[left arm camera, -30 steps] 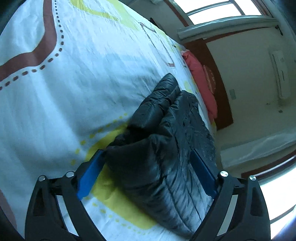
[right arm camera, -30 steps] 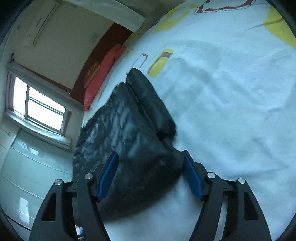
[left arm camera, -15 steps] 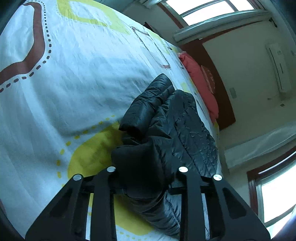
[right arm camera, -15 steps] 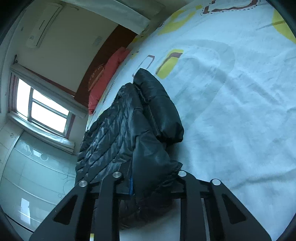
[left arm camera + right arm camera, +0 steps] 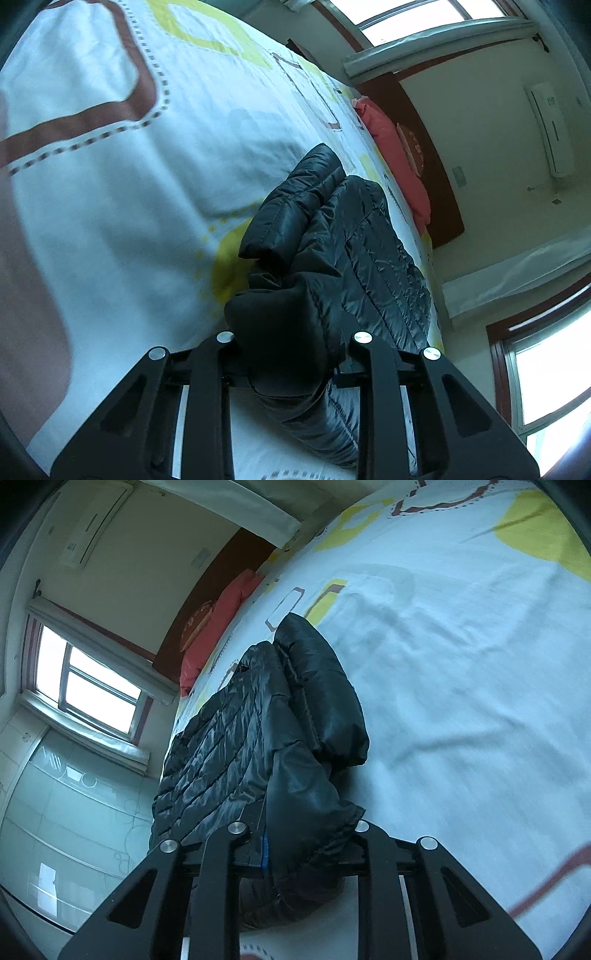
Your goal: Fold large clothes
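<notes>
While both tools are reaching over the bed (image 5: pixel 110 206), each one is pinching a bunch of the same black puffer jacket (image 5: pixel 354 251). The left gripper (image 5: pixel 291 354) is sitting with its jaws drawn most of the way together, and a thick wad of the jacket's smooth dark lining is bulging up between them, filling the gap from one side to the other. The right gripper (image 5: pixel 299 838) is doing much the same: its jaws are narrowed around a fold of the jacket (image 5: pixel 258 716) with a gathered, elastic-looking hem that is spilling over the right-hand jaw, and a sliver of blue pad is showing at the inner face of the left-hand one.

The jacket is lying lengthwise on the patterned bedspread (image 5: pixel 461 664), running from the grippers toward the head of the bed, with its quilted body stretched out flat and a puffy sleeve (image 5: pixel 325 686) folded along one side on top of it. The gripped ends are lifting slightly off the cover while the far end is resting on it.

A red pillow (image 5: pixel 395 158) is leaning against the dark headboard (image 5: pixel 207 594) at the head of the bed, well beyond the jacket. An air conditioner (image 5: pixel 550 129) is hanging on the wall above, and daylight is coming through a window (image 5: pixel 88 686).
</notes>
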`<state>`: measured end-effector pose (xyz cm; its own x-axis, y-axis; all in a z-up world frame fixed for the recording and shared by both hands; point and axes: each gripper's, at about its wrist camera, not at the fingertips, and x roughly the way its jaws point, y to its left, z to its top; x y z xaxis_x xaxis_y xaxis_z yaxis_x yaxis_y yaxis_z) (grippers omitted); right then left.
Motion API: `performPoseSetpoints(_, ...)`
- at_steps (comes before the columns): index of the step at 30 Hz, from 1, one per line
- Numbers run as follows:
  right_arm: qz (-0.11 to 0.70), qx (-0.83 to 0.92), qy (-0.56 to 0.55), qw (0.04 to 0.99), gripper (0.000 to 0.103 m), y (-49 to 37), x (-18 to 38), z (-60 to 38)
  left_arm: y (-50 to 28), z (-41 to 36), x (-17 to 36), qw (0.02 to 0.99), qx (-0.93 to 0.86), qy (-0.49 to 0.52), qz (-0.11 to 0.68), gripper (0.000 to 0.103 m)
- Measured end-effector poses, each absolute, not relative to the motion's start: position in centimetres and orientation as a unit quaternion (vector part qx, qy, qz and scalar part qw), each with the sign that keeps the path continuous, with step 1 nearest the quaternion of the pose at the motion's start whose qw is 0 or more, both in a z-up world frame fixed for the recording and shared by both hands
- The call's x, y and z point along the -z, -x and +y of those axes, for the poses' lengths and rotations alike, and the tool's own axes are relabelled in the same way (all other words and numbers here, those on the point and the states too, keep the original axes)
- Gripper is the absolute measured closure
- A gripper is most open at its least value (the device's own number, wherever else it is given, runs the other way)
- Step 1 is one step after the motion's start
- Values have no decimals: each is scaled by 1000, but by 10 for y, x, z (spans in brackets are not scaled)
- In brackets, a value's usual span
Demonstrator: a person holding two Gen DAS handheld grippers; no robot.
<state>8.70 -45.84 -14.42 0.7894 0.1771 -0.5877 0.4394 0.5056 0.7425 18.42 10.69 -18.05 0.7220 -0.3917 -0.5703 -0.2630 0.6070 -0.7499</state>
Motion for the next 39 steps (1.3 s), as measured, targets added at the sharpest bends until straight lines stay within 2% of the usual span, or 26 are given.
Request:
performPoseSetpoints(19,321,73,-498,803,81,-36,143,-455,-128,125,184,813,50,438,379,77)
performPoseSetpoints(21,318,71,-512,795,77,-38,145,-459,-130,127,185,810,52,444,379,73)
performPoseSetpoints(23,314,74,-522,789,73,-38,147,-463,-127,130,185,809,45,446,379,61)
performPoseSetpoints(24,312,77,-524,789,69,-37,148,-465,-126,132,183,811,42,446,377,57)
performPoseSetpoints(26,304,86,-527,789,62,-31,147,-467,-122,134,181,813,41,445,373,41)
performPoseSetpoints(28,295,96,-530,789,49,-25,146,-471,-118,138,180,815,37,448,367,36)
performPoseSetpoints(33,293,98,-541,782,50,-21,151,-479,-119,150,191,806,25,461,372,37)
performPoseSetpoints(35,297,90,-539,783,67,-23,155,-478,-121,148,194,808,32,452,376,55)
performPoseSetpoints(36,300,90,-539,782,71,-24,156,-478,-123,147,195,809,36,451,376,59)
performPoseSetpoints(38,304,90,-536,783,74,-24,158,-478,-125,146,196,810,40,446,379,69)
performPoseSetpoints(39,304,90,-536,782,74,-24,159,-478,-127,144,196,813,40,439,381,70)
